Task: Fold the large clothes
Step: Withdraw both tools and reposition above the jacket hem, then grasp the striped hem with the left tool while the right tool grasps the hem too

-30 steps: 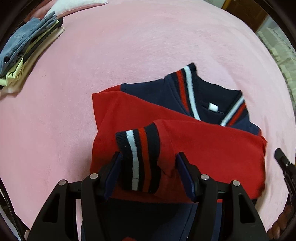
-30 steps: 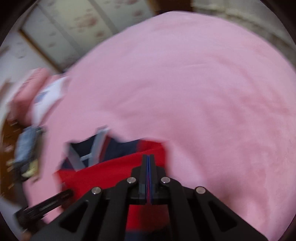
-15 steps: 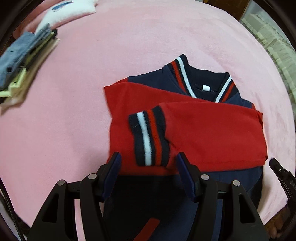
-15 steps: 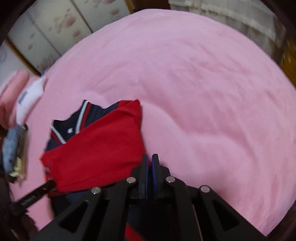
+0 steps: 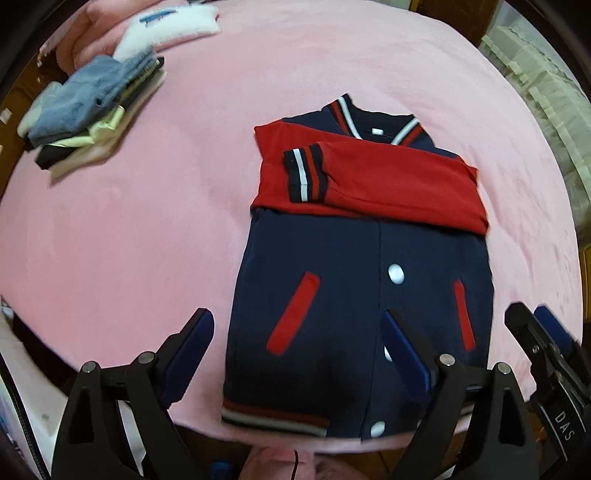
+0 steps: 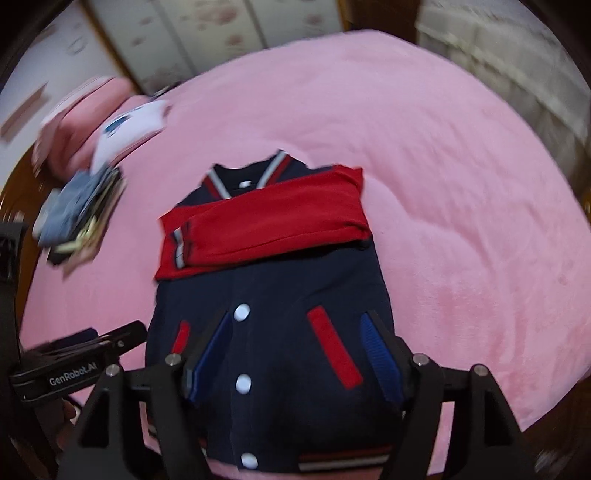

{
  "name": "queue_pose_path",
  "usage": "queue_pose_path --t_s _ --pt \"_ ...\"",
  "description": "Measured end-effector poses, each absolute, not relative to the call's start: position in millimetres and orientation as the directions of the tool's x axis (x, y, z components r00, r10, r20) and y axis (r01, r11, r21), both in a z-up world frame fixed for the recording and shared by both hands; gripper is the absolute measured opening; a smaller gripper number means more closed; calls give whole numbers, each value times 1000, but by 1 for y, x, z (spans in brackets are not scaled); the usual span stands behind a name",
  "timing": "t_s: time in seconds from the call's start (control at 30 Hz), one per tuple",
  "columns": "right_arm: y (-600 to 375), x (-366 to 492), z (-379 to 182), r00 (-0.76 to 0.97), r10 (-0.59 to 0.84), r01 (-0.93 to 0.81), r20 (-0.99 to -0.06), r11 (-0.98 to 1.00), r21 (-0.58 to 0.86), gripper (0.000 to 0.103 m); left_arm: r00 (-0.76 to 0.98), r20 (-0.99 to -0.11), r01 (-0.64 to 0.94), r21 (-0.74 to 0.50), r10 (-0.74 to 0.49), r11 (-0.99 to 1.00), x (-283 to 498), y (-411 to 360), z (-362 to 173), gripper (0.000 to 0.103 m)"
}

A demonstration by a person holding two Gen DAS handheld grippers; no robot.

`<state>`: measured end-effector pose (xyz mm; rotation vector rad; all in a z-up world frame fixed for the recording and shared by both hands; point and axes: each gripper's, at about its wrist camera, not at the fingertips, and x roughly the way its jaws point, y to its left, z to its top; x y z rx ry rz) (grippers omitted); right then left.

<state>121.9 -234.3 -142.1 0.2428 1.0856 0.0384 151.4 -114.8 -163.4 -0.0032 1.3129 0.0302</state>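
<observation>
A navy jacket point(image 5: 332, 277) with white snaps lies flat on the pink blanket point(image 5: 129, 221). Both red sleeves point(image 5: 388, 184) are folded across its chest, with the striped cuff point(image 5: 304, 173) on top. My left gripper point(image 5: 299, 343) hovers above the hem on the left side, its jaws opening, nothing pressed between the pads. My right gripper point(image 6: 295, 347) hangs over the lower front of the jacket point(image 6: 280, 280), jaws also opening and holding nothing. Each gripper shows in the other's view: the right gripper point(image 5: 535, 339) at the edge, the left gripper point(image 6: 85, 347) low on the left.
A stack of folded clothes point(image 5: 88, 110) topped with denim sits at the far left of the bed, beside a white pillow point(image 5: 170, 26). The bed's near edge runs just below the jacket hem. A pale frilled curtain point(image 5: 535, 74) hangs on the right, and cupboard doors point(image 6: 221, 29) stand behind.
Both grippers pulled back and up from the folded sleeves toward the hem. The left gripper left the cuff lying on the jacket and spread wider. The right gripper went from shut to open.
</observation>
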Motion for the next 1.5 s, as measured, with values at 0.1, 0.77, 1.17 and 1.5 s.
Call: queue_pose_path --t_s 0.1,0.77,1.17,1.5 --pt "-230 102 -125 483 147 42 -863 981 191 75 309 -949 -4 67 65 998 124 -122 -143 92" --pt "-251 31 -130 485 228 2 -844 965 262 78 327 -945 -11 15 18 1000 59 -120 -152 93" --pt "-294 3 -238 420 268 104 -867 935 340 77 270 -949 -199 -224 -166 954 35 -17 -257 93" --pt "-325 9 -272 440 463 205 -770 783 588 48 249 -905 -343 -416 -346 842 43 19 -307 93"
